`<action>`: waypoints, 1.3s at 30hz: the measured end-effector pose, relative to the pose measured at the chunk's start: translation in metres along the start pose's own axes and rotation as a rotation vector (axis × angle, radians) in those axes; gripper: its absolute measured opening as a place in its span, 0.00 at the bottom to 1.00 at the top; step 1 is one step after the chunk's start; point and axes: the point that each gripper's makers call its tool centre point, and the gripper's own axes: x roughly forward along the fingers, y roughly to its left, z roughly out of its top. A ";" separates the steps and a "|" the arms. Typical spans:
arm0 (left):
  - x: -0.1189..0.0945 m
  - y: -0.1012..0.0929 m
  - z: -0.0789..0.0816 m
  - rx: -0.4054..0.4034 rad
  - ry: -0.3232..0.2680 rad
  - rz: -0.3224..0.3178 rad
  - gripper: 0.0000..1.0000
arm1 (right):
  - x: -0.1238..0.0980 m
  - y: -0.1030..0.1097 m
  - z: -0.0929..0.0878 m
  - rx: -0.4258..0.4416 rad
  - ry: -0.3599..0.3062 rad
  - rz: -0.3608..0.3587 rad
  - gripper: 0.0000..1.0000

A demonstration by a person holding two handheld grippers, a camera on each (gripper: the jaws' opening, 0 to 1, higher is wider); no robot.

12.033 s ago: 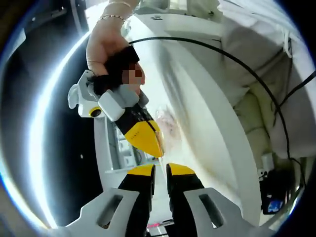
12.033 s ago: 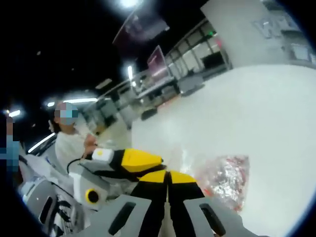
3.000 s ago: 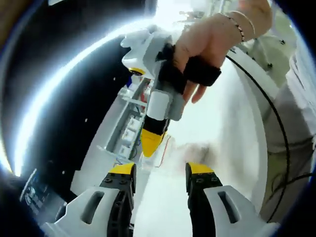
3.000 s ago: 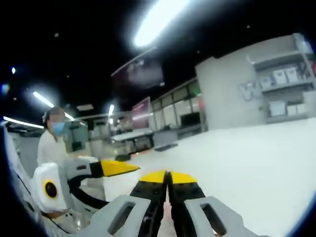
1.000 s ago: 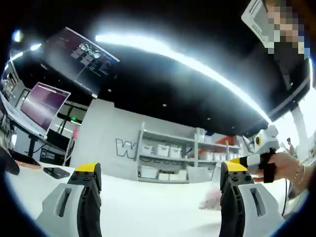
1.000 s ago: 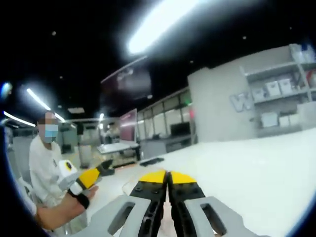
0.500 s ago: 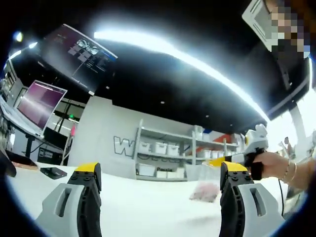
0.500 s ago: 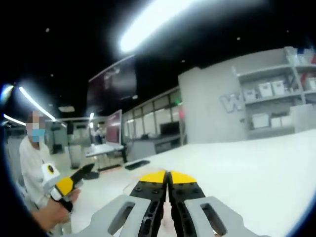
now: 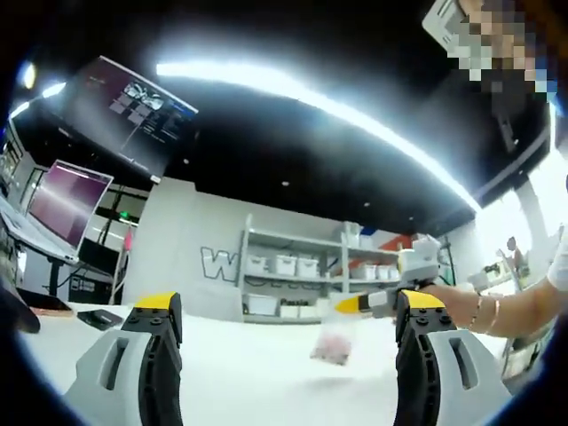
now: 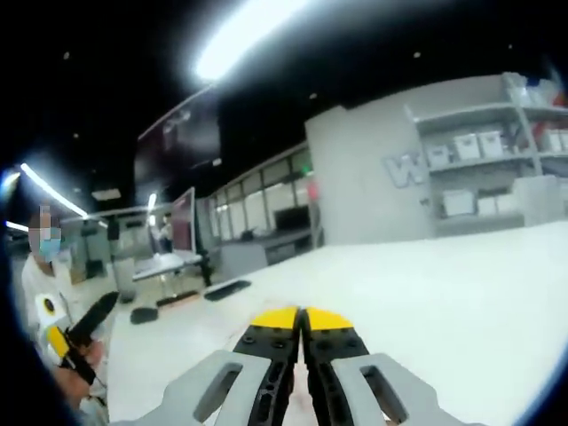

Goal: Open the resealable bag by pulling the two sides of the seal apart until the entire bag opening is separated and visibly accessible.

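1. The tabletop [image 9: 257,382] is a wide white surface running off toward a grey wall [image 9: 191,266] and shelves [image 9: 293,284] of white bins.
2. The bag [image 9: 330,342], small, clear, with pinkish contents, hangs above the tabletop with its long axis up and down. In the left gripper view it sits at about 4 o'clock from centre.
3. The right gripper [image 9: 346,305] comes into the left gripper view from 3 o'clock, its yellow tips pressed together on the bag's top edge. In its own view [image 10: 300,321] the jaws meet with no gap; the bag itself is not clear there.
4. The left gripper [image 9: 288,311] is spread wide and holds nothing. The bag lies ahead of it, toward its 3 o'clock jaw and short of both jaws.
5. My judgement: the left gripper is the free one, so the next move turns on bringing it to the loose side of the seal, opposite the right gripper's pinch.
6. Writing: a large pale "W" [image 9: 216,264] starts a word on the wall; the rest is hidden by the shelves. Text on the hanging screen [image 9: 124,111] is too small to read.
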 end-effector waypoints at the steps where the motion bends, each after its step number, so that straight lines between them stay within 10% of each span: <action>1: 0.000 0.002 -0.001 0.002 0.015 0.003 1.00 | 0.001 -0.001 0.000 -0.002 0.002 -0.002 0.00; 13: -0.006 -0.013 -0.058 0.113 0.378 -0.101 1.00 | 0.020 -0.014 -0.005 -0.014 0.046 -0.020 0.00; 39: -0.010 -0.020 -0.080 0.141 0.468 -0.124 0.99 | 0.057 -0.046 0.002 -0.020 0.101 -0.063 0.00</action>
